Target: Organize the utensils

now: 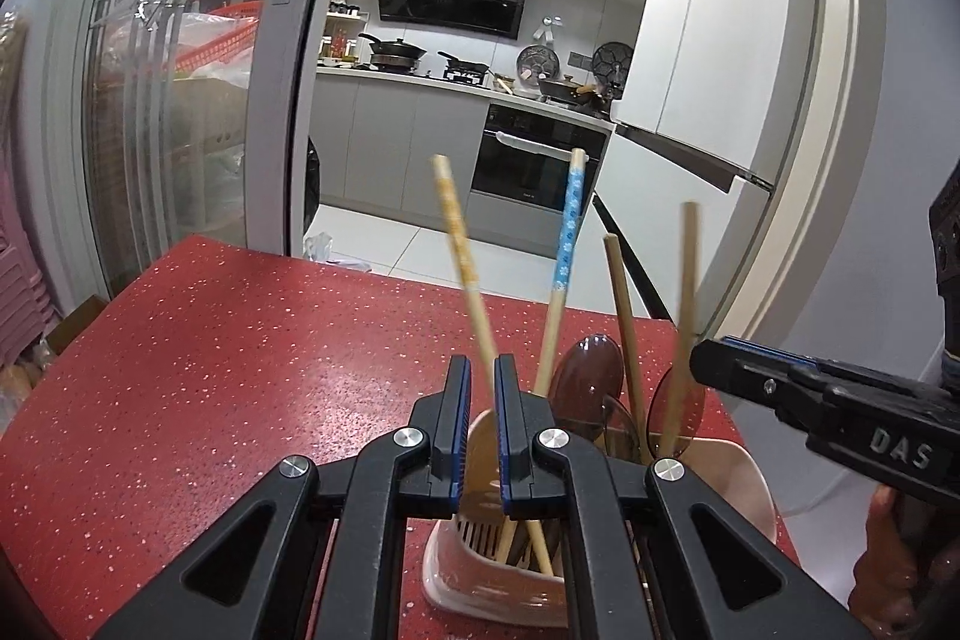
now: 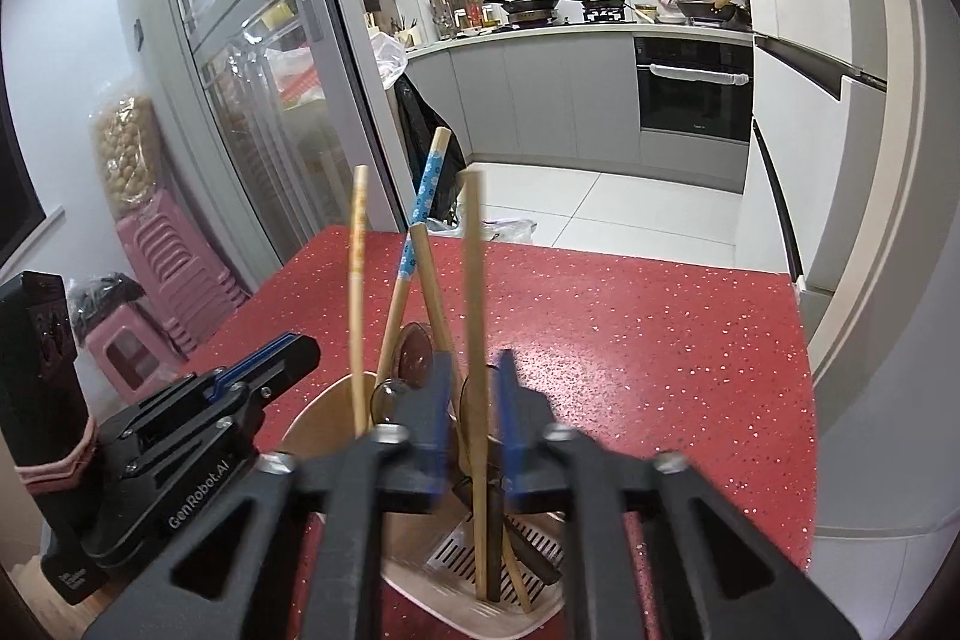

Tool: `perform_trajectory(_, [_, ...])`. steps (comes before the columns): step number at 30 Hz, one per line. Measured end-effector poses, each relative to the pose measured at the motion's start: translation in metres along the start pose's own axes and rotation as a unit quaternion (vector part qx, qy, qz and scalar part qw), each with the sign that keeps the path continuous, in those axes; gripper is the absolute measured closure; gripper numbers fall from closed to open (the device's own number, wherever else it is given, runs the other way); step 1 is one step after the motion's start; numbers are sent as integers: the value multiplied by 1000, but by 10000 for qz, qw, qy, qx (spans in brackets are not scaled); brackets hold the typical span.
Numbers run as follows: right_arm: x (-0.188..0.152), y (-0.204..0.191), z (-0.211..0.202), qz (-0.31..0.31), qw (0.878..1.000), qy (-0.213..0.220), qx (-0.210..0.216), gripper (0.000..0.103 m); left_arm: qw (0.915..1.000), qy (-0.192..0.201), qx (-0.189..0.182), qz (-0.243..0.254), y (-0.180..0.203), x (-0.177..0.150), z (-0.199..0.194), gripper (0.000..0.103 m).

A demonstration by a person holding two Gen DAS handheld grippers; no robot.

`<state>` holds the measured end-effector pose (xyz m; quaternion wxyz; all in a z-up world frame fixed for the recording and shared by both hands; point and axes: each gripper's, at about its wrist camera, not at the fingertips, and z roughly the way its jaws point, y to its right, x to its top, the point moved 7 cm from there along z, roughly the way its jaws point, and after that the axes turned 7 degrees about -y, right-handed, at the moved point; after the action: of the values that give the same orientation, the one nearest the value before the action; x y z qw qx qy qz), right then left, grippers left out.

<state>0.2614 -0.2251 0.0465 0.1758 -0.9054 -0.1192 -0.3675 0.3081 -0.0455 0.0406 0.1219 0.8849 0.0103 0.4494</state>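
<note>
A beige utensil holder (image 1: 480, 589) stands on the red speckled table (image 1: 240, 370), also in the right wrist view (image 2: 336, 400). It holds chopsticks and brown spoons (image 1: 585, 370). My left gripper (image 1: 482, 367) is slightly open around an orange-patterned chopstick (image 1: 459, 232), right above the holder. A blue-patterned chopstick (image 1: 567, 226) and a plain chopstick (image 1: 624, 304) lean in the holder. My right gripper (image 2: 474, 361) is slightly open around another plain chopstick (image 2: 474, 268), whose tip rests on the holder's slotted floor (image 2: 456, 556). The right gripper shows in the left wrist view (image 1: 708, 361).
The table's far edge (image 2: 600, 250) faces a kitchen with an oven (image 1: 534, 160) and a fridge (image 1: 720, 40). A glass sliding door (image 1: 180, 70) is at the left. Pink stacked stools (image 2: 156, 268) stand beside the table.
</note>
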Motion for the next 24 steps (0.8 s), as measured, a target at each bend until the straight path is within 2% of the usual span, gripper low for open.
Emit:
perform_trajectory(1, [0,0,-2,23,10000,25,41,56,10000,-10,9,-19,-2,0,-1,70])
perform_trajectory(6, [-2,2,-8,74,9999,95,87,56,9996,-205,109,-175,-17,8,4,67])
perform_trajectory(8, [-4,3,-10,101,9998,107,98,56,9990,-385,41,-215,-21,11,10,5])
perform_trajectory(9, [-5,4,-11,111,9998,109,99,56,9987,-436,109,-255,-24,13,13,0])
perform_trajectory(13, [-7,8,-16,157,9997,135,103,56,9988,-459,167,-107,-28,19,22,0])
perform_trajectory(16, [-7,9,-20,172,9997,154,106,56,9976,-679,101,-24,-32,24,39,0])
perform_trajectory(24, [-12,7,-26,135,9997,174,117,56,9924,-1051,-545,325,-5,32,62,0])
